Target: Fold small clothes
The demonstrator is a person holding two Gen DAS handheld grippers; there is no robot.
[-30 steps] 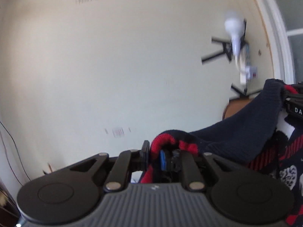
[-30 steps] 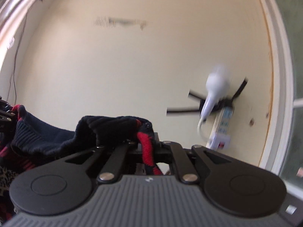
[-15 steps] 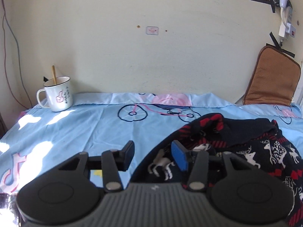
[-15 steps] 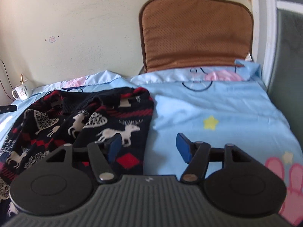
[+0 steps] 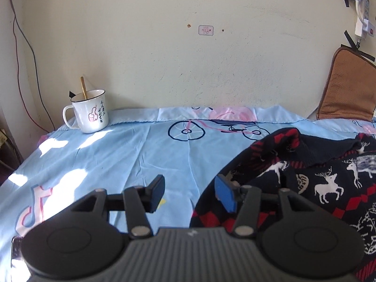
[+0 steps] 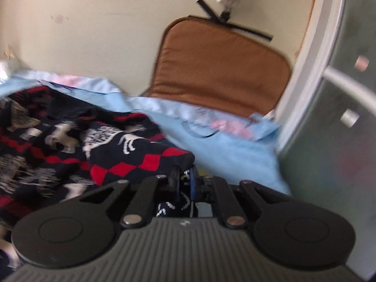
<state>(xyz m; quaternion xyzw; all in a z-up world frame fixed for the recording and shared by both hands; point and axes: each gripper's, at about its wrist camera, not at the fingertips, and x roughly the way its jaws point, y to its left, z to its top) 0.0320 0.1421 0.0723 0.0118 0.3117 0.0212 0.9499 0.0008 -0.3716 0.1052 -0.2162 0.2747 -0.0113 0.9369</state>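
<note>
A small dark navy knit sweater with red diamonds and white reindeer lies spread on the light blue sheet. My left gripper is open and empty, just above the sweater's left edge, its right finger over the fabric. In the right wrist view, my right gripper is shut on the sweater's near right edge, with fabric pinched between the pads. That view is blurred by motion.
A white mug with a stick in it stands at the back left by the wall. A brown cushion leans on the wall at the back right. A white door frame rises at the right. Cables hang at the left wall.
Both grippers lowered the sweater onto the sheet and let go. The left stays open by the sweater's left edge. The right has since shut on the sweater's right edge.
</note>
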